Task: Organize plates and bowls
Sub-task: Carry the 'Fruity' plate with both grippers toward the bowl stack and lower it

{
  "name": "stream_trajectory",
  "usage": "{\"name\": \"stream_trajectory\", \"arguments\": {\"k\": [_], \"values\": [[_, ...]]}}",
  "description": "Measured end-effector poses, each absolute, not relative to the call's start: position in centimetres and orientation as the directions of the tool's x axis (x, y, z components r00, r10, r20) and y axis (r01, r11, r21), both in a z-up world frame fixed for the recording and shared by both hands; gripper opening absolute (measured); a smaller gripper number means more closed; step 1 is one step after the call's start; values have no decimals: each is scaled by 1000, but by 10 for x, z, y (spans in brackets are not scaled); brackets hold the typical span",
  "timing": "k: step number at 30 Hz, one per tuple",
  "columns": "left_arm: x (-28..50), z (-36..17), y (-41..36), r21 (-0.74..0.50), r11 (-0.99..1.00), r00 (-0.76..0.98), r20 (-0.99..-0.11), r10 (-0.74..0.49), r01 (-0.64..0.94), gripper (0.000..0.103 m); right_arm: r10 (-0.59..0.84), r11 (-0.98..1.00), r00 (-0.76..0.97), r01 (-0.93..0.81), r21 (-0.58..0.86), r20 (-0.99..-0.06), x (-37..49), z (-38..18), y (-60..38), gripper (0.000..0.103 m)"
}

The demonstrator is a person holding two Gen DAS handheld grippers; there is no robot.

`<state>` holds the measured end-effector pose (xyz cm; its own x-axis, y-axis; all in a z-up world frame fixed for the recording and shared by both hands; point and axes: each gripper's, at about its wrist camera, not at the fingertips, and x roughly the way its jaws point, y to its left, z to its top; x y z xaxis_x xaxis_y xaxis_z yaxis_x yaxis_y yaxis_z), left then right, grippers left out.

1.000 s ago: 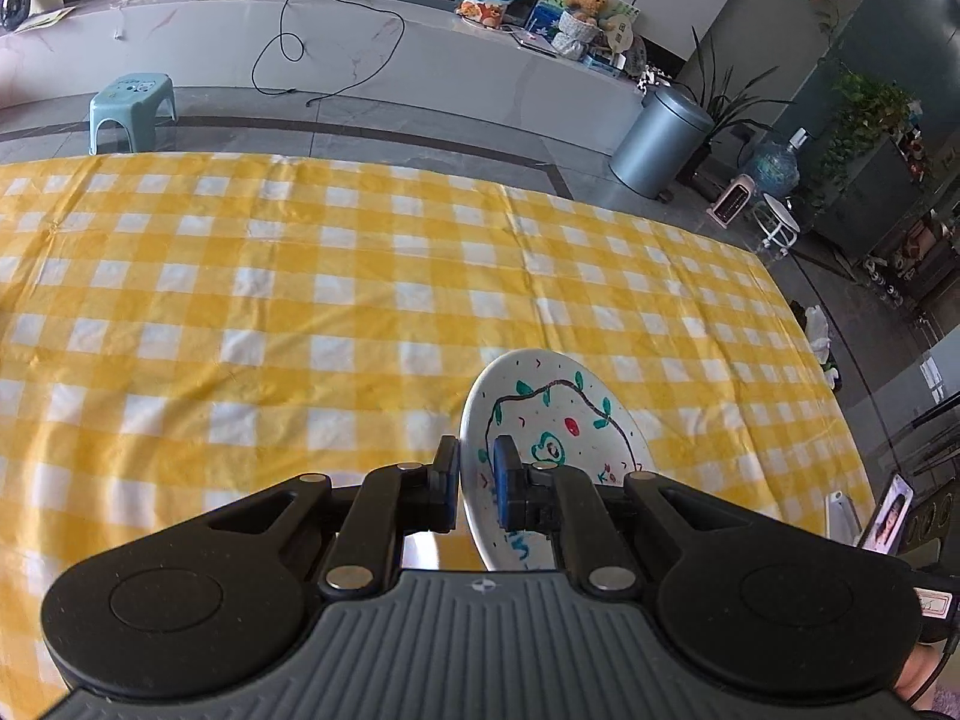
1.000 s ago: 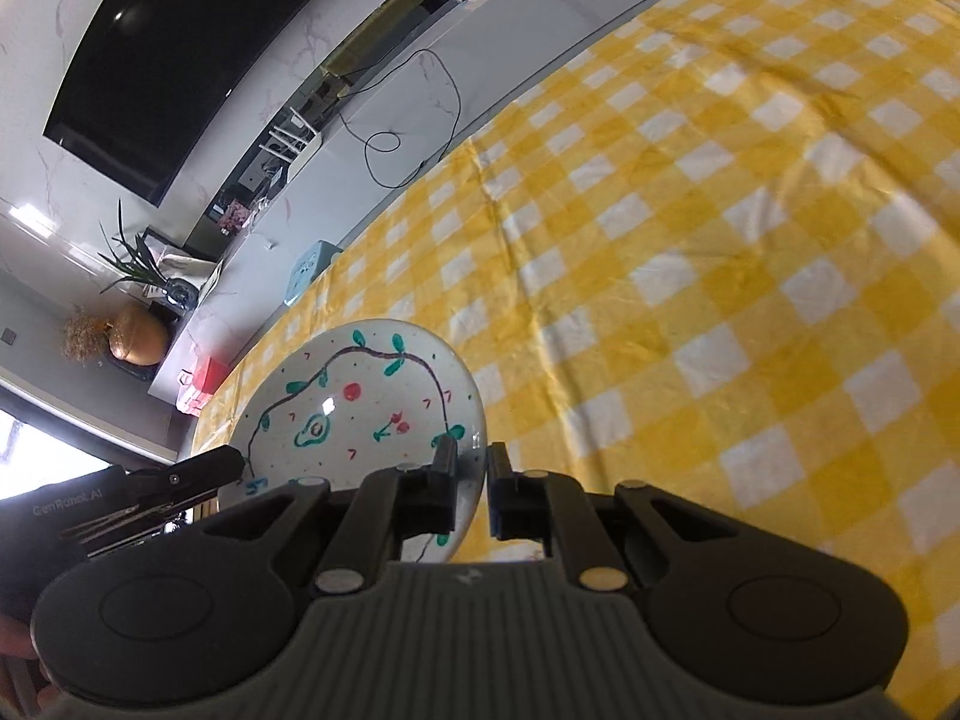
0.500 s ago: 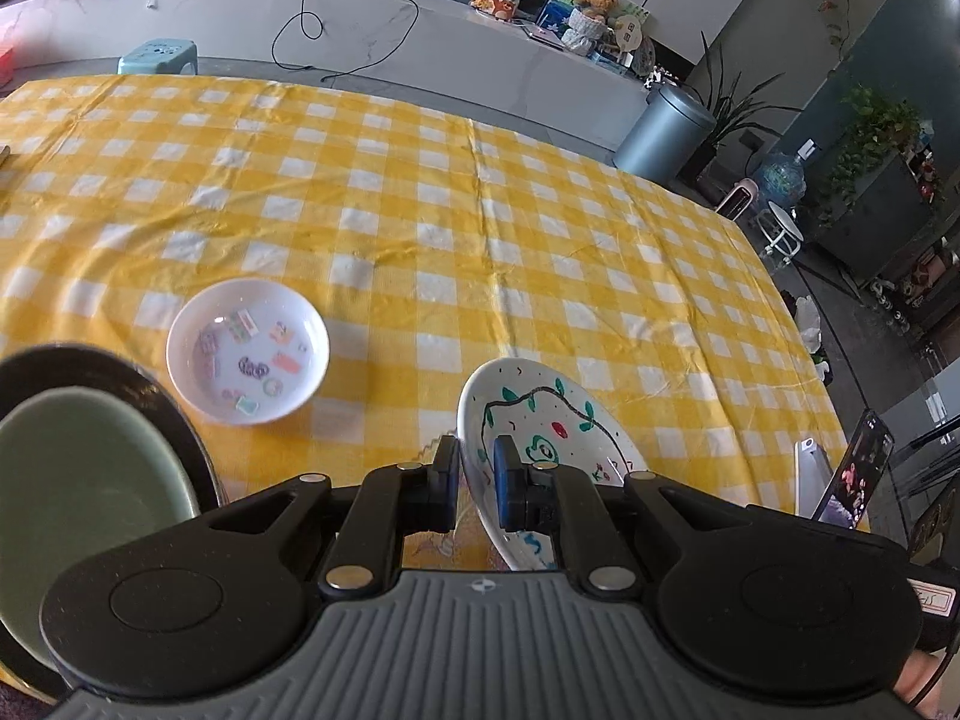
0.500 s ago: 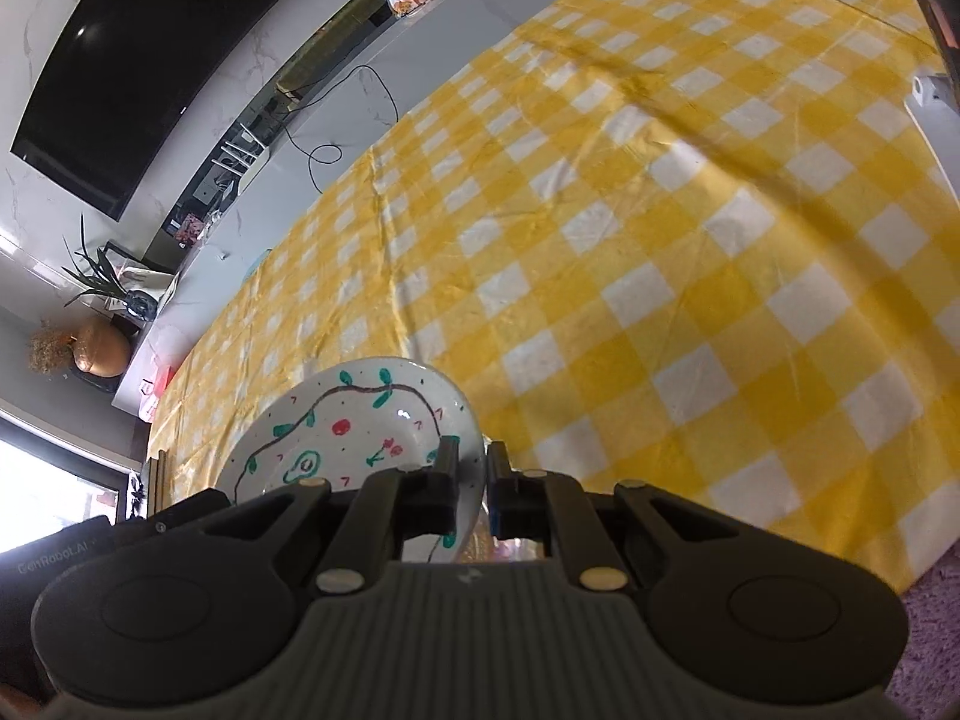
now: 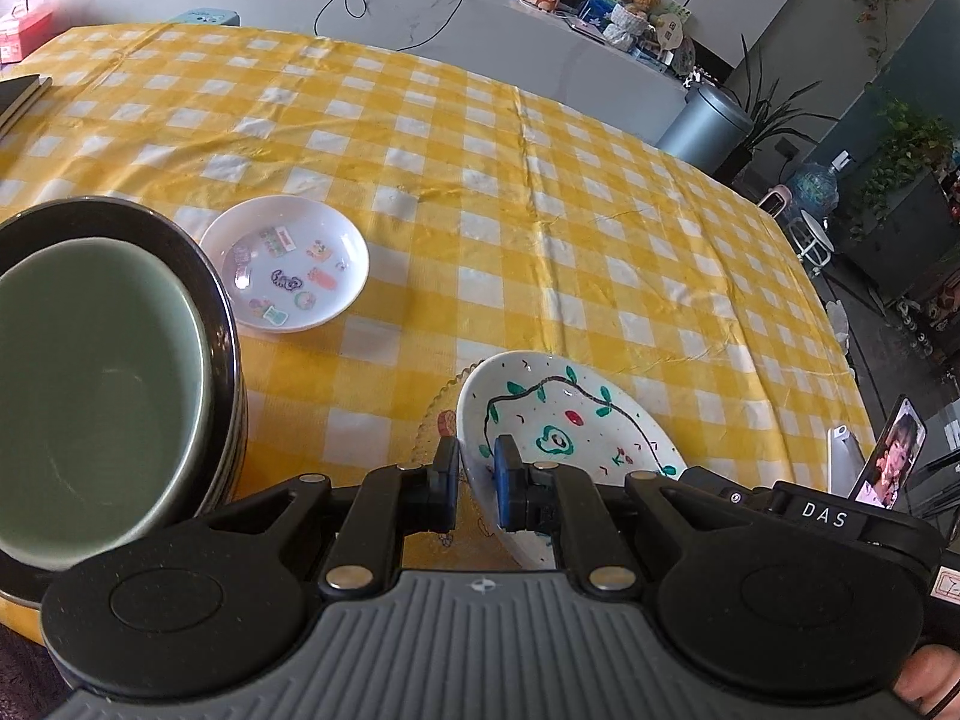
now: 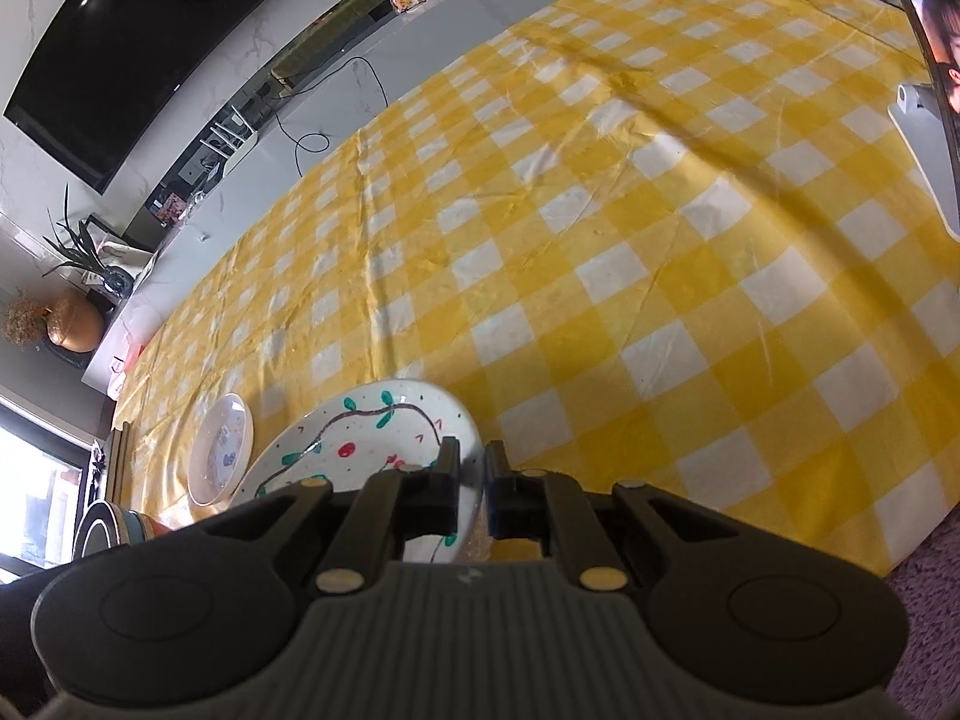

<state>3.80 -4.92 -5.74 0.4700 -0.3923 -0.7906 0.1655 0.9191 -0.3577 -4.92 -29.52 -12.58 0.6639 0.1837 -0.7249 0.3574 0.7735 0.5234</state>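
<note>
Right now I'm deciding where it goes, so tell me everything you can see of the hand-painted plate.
The painted plate is white, glossy, ceramic-looking, shallow, with a dark vine outline, green leaves, red dots and a green ring motif. Both claws grip its rim: the left claw on one edge, the right claw on the opposite. It sits tilted, over a clear scalloped dish on the checked tablecloth.

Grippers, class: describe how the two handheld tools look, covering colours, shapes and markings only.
The left gripper and right gripper match: ribbed grey body, two round black discs, black finger arms with silver rivets, one blue pad. White "DAS" lettering appears in the left wrist view. No sleeves are visible.
</note>
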Motion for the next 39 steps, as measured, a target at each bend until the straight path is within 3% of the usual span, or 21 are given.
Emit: {"name": "stream_trajectory", "arguments": {"k": [39], "values": [[30, -76, -54, -249, 952, 485, -820, -305, 178, 14, -20, 930, 649, 292, 225, -761, -43, -126, -246, 6]]}}
